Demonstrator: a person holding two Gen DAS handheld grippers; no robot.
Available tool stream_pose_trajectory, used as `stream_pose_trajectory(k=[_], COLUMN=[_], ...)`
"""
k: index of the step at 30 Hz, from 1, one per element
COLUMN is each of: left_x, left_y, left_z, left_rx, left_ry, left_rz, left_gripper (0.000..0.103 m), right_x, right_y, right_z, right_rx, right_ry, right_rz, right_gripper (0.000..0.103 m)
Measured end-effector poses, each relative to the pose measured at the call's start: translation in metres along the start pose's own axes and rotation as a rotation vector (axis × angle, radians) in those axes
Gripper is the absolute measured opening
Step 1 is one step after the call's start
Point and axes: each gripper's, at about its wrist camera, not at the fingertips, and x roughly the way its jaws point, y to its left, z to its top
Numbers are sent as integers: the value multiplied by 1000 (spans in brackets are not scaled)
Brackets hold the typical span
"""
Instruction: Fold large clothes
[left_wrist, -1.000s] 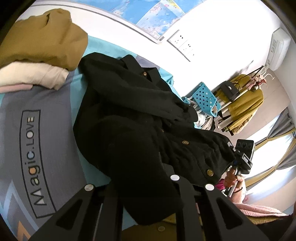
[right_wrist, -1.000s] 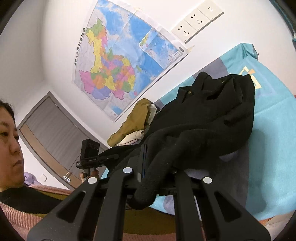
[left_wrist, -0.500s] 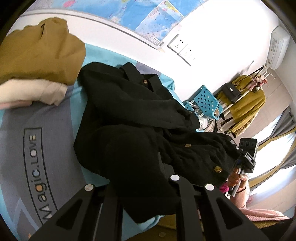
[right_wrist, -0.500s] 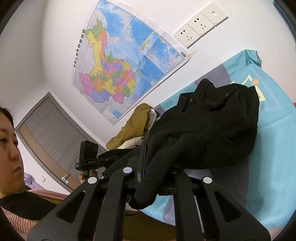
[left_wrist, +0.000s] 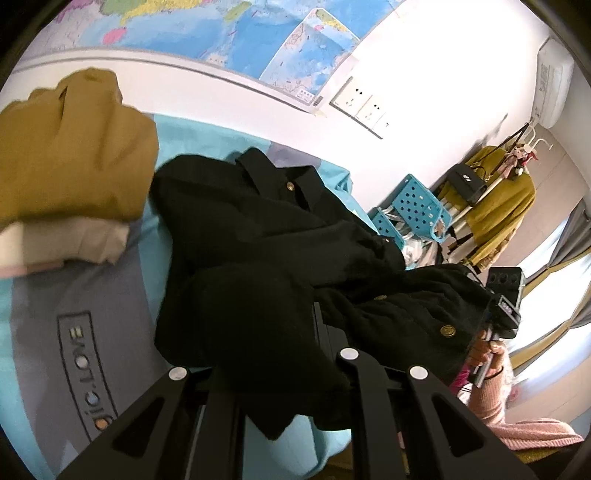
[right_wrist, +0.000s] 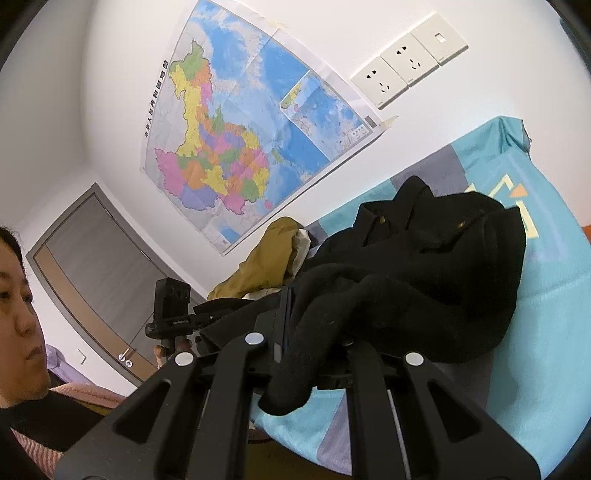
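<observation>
Currently both grippers are clamped on the black coat (left_wrist: 258, 236): left gripper (left_wrist: 291, 354) pinches a bunched fold at the near edge, right gripper (right_wrist: 314, 332) pinches a rolled black edge, cloth draping over its jaws. Coat lies rumpled across the teal bedsheet (left_wrist: 48, 332), collar toward the far wall with the map (right_wrist: 240, 140), near hem lifted off the sheet. Folded mustard garment (left_wrist: 70, 155) sits just beside the coat's left edge on a cream one (left_wrist: 74, 240), bare sheet near-left and along the right of the coat (right_wrist: 546, 295).
</observation>
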Motion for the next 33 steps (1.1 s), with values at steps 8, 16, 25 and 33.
stream_pose_trajectory(k=[8, 16, 25, 33], left_x=[2, 12, 29, 55], left_y=[-3, -6, 0, 14], left_z=[27, 52, 87, 115], left_rx=[37, 79, 84, 59], left_ry=[-10, -4, 10, 44], left_rz=[33, 89, 106, 126], left_gripper=[11, 11, 11, 11], right_x=[14, 29, 50, 72], right_y=[-3, -10, -34, -63], right_z=[25, 54, 82, 102], right_rx=[-1, -10, 41, 98], right_ry=[5, 18, 30, 48], right_rz=[-11, -27, -50, -87], right_gripper=[8, 8, 8, 8])
